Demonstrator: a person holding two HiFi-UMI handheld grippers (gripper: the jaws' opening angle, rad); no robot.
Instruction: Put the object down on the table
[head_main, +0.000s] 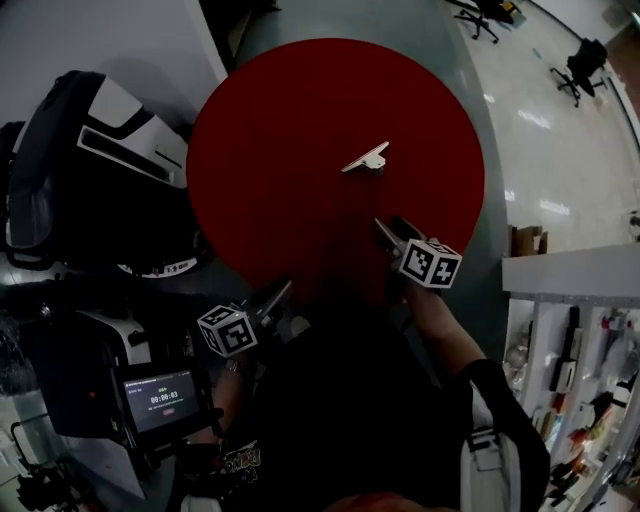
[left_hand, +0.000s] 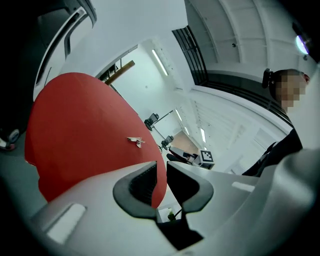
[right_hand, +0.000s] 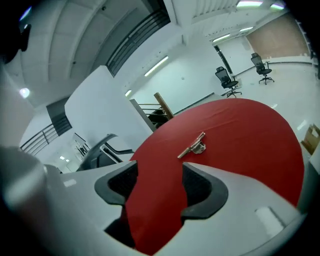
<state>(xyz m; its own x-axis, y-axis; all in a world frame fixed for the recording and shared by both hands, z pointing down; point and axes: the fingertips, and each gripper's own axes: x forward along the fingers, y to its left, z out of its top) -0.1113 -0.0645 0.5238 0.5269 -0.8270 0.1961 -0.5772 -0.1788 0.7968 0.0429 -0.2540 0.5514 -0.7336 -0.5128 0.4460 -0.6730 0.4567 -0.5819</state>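
A small metal latch-like object (head_main: 365, 160) lies on the round red table (head_main: 300, 120), right of its middle, with nothing touching it. It also shows in the left gripper view as a tiny metal piece (left_hand: 135, 141) and in the right gripper view as a metal piece (right_hand: 195, 145) beyond the jaws. My right gripper (head_main: 392, 228) hovers over the table's near right part, short of the object, jaws wide apart and empty; the right gripper (right_hand: 160, 175) shows only red cloth between its pads. My left gripper (head_main: 275, 297) is at the near edge, and the left gripper (left_hand: 160, 170) has a narrow empty gap.
Black and white equipment (head_main: 90, 170) crowds the left side. A device with a lit screen (head_main: 160, 400) sits at lower left. White shelves (head_main: 570, 350) stand at the right, with a cardboard box (head_main: 527, 240) by the table. Office chairs (head_main: 580, 65) stand on the far floor.
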